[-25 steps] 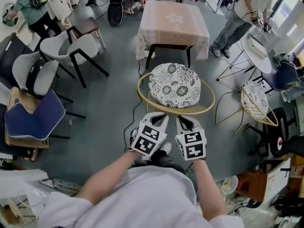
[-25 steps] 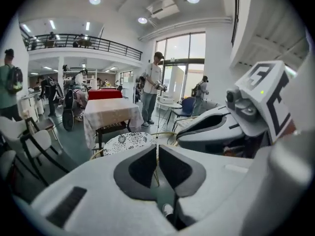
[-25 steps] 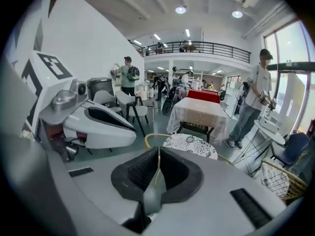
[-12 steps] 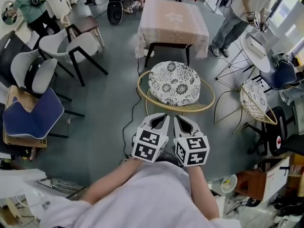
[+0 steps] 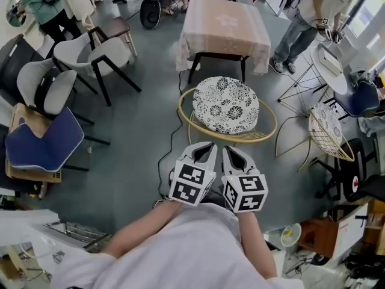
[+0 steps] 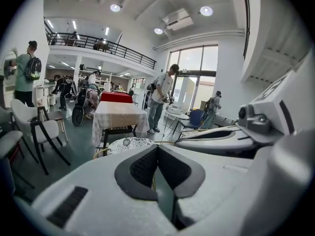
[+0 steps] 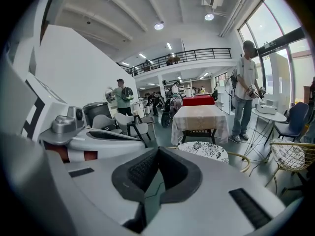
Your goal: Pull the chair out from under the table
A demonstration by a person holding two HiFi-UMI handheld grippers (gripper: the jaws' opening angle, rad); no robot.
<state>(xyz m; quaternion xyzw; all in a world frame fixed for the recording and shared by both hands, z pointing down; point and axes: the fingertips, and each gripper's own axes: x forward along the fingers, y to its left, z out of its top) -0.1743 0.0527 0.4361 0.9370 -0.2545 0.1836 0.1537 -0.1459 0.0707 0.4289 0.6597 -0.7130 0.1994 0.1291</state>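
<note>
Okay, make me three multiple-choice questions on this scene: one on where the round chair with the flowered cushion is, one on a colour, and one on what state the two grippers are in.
1. Where does the round chair stand?
A. On the floor, between the grippers and the cloth-covered table
B. On top of the table
C. Behind the person

2. What colour is the seat pad at the far left?
A. Red
B. Blue
C. Yellow

3. How are the left gripper and right gripper?
A. Both shut on the chair's rim
B. Left open, right shut
C. Both shut, holding nothing

Answers:
1 A: the head view shows it ahead of the grippers and in front of the table.
2 B: the pad is dark blue.
3 C: each gripper view shows its jaws together with nothing between them.
</note>
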